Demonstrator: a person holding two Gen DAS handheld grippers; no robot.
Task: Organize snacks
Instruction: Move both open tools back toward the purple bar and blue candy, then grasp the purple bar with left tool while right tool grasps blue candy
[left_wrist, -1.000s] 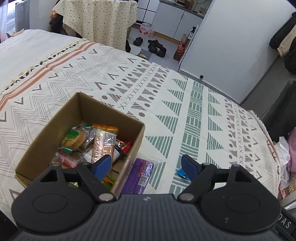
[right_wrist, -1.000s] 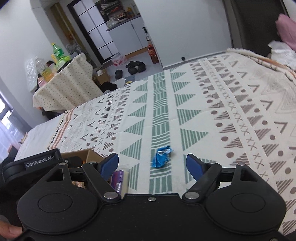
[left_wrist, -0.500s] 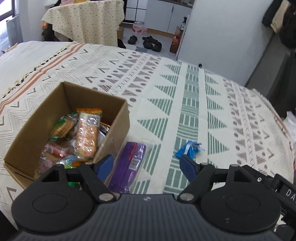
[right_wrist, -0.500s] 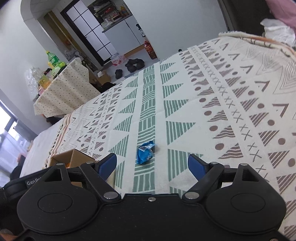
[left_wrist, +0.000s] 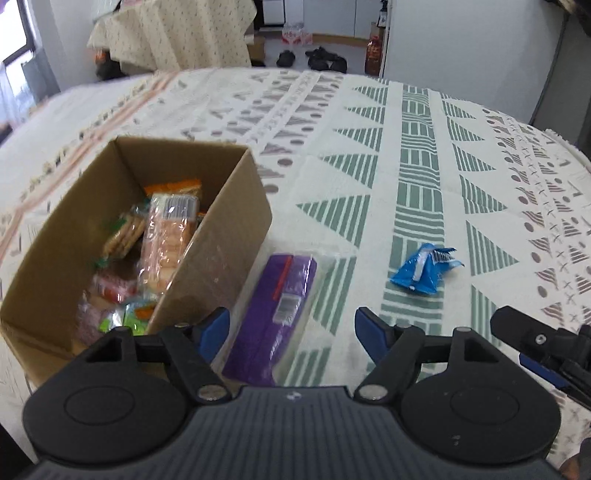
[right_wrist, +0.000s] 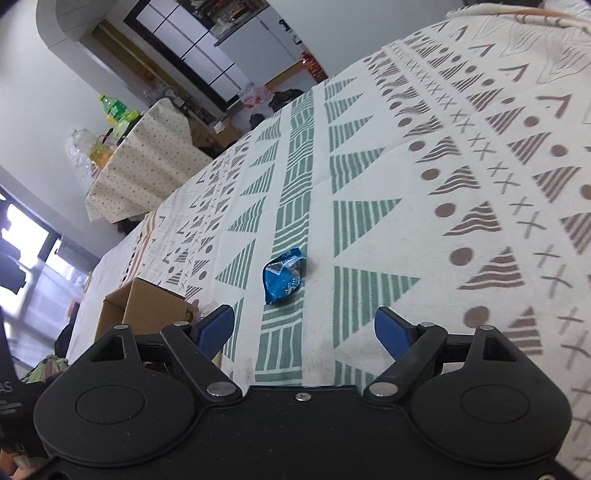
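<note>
An open cardboard box (left_wrist: 221, 236) holds several wrapped snacks and stands on the patterned bedspread (left_wrist: 417, 177). A purple snack pack (left_wrist: 275, 314) lies flat beside the box's right wall. My left gripper (left_wrist: 291, 332) is open and empty, its tips on either side of the pack's near end. A small blue snack packet (left_wrist: 421, 271) lies further right; it also shows in the right wrist view (right_wrist: 283, 275). My right gripper (right_wrist: 304, 328) is open and empty, just short of the blue packet. The box corner (right_wrist: 144, 306) shows at its left.
The bedspread (right_wrist: 424, 184) covers a wide bed. A table with a dotted cloth (left_wrist: 177, 33) and bottles (right_wrist: 114, 114) stands beyond the bed's far edge. Shoes (left_wrist: 317, 61) lie on the floor. The right gripper's finger (left_wrist: 535, 339) enters the left wrist view at right.
My left gripper has swung right, from over the box to the purple pack. My right gripper has tilted and moved closer to the blue packet. Both stayed open.
</note>
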